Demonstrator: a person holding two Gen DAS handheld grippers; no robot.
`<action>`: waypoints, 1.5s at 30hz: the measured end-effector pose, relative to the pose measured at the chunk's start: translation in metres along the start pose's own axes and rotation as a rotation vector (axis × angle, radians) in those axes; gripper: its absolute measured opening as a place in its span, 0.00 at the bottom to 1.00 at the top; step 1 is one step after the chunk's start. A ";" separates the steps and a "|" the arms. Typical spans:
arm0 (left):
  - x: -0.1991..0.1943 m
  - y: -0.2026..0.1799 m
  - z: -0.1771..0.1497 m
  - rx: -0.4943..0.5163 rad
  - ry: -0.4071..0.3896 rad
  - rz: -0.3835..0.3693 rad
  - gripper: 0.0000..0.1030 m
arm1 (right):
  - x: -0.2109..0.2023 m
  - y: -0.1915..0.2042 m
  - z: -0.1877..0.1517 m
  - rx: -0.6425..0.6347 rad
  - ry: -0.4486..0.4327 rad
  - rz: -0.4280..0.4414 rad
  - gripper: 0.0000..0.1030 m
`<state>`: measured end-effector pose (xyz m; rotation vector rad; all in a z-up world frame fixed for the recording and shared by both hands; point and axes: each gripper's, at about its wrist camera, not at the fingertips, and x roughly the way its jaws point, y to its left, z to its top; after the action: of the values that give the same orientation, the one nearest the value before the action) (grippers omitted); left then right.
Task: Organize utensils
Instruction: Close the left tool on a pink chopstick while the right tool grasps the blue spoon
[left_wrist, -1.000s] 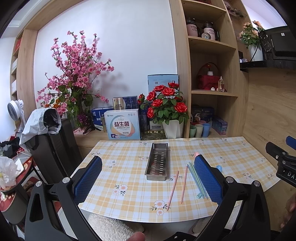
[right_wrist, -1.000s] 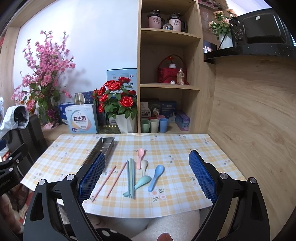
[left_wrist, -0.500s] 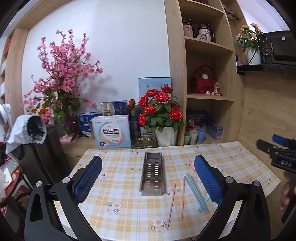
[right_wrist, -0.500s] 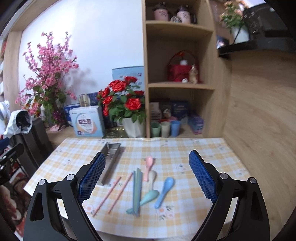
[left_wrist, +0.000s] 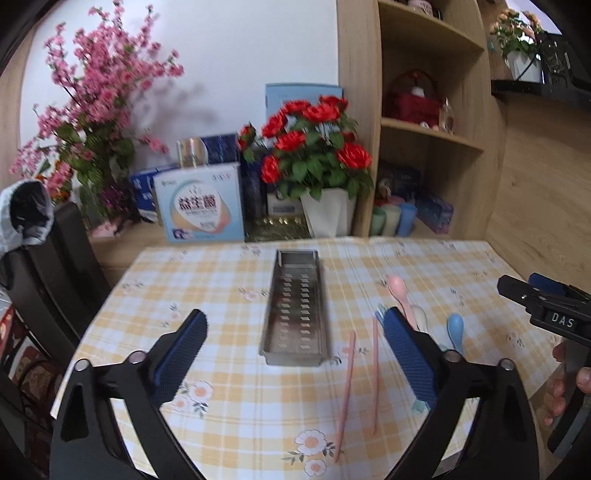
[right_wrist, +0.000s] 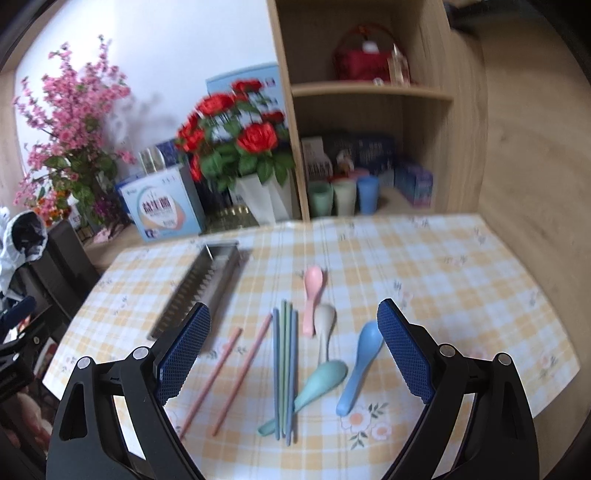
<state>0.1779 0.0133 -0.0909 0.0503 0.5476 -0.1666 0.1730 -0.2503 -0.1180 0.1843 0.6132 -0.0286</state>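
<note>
While hanging above the near edge of the worktop (left_wrist: 221, 280), grips nothing with the left tool (left_wrist: 293, 315): jaws wide and closing, only air between the blue pads. Looks past those pads onto the steel tray (left_wrist: 293, 356), laid lengthwise away from the camera, with its perforated floor bare. Finds just right of the tray two pink chopsticks (left_wrist: 345, 391), roughly parallel, flat on the checked cloth and clear of the tray's wall.

Further right, hovers with the right tool (right_wrist: 294, 308) released too, jaws spread wide, nothing pinched. Takes in, below and between its pads, the rest of the utensils on the cloth:
- a bundle of green and blue chopsticks (right_wrist: 284, 369), side by side, just right of the pink pair;
- a pink spoon (right_wrist: 312, 291), farthest back, its handle touching a beige spoon (right_wrist: 325, 325);
- a green spoon (right_wrist: 321, 380), handle crossing under the chopstick bundle;
- a blue spoon (right_wrist: 364, 365), nearest the right pad.

Shows a hand (left_wrist: 565, 387) on the right tool's handle at the left view's edge. Ends, behind the worktop, at red roses (left_wrist: 314, 147) in a white pot, pink blossom (left_wrist: 92, 103), boxes and pastel cups (right_wrist: 343, 195) on a low shelf.
</note>
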 end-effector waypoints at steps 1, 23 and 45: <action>0.009 -0.002 -0.005 0.005 0.028 -0.014 0.80 | 0.005 -0.003 -0.004 0.004 0.010 -0.004 0.86; 0.158 -0.038 -0.094 0.017 0.473 -0.261 0.29 | 0.089 -0.035 -0.065 0.002 0.156 0.032 0.86; 0.193 -0.067 -0.098 0.104 0.486 -0.140 0.19 | 0.118 -0.091 -0.080 0.125 0.239 0.036 0.75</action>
<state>0.2785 -0.0711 -0.2754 0.1560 1.0283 -0.3235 0.2169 -0.3219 -0.2644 0.3230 0.8467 -0.0102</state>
